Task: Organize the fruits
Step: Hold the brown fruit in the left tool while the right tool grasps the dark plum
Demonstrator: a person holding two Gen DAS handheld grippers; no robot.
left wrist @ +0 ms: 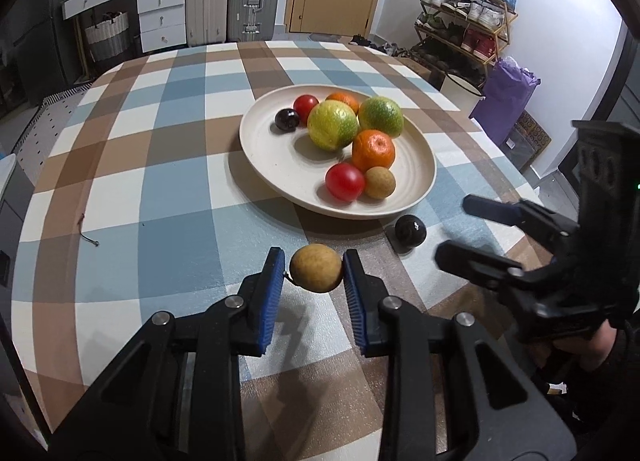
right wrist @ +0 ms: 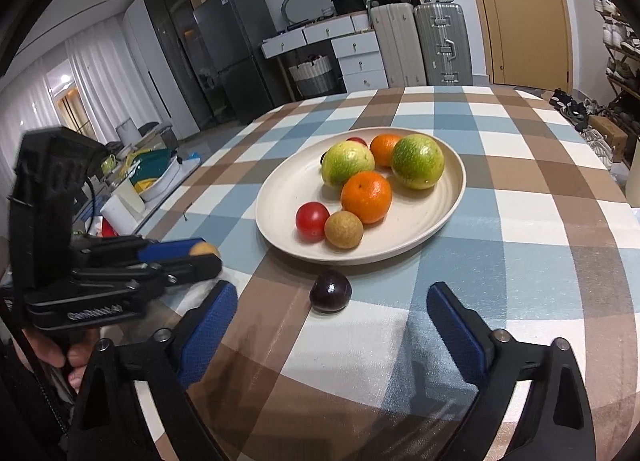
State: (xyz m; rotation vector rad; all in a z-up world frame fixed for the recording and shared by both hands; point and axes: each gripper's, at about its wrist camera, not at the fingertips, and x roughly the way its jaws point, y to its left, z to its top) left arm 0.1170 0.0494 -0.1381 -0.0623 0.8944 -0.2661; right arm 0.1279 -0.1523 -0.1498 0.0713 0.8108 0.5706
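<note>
Two fruits left: left gripper (left wrist: 314, 275) pinches the longan (left wrist: 316, 268); lift it clear over the plate (left wrist: 280, 181) rim. Right gripper (right wrist: 332, 325) spread, near the plum (right wrist: 330, 291).

Bare checked counter (left wrist: 120, 189) is lying open to the left of the plate (left wrist: 256, 149) and all along its near side. The plate's left half is staying free, while its right half is crowded with fruit. Just off the near rim, a dark plum (right wrist: 330, 291) is sitting loose on the cloth between the right gripper (right wrist: 332, 325)'s wide-spread jaws. The left gripper (right wrist: 200, 257) is crowding the near-left approach.
</note>
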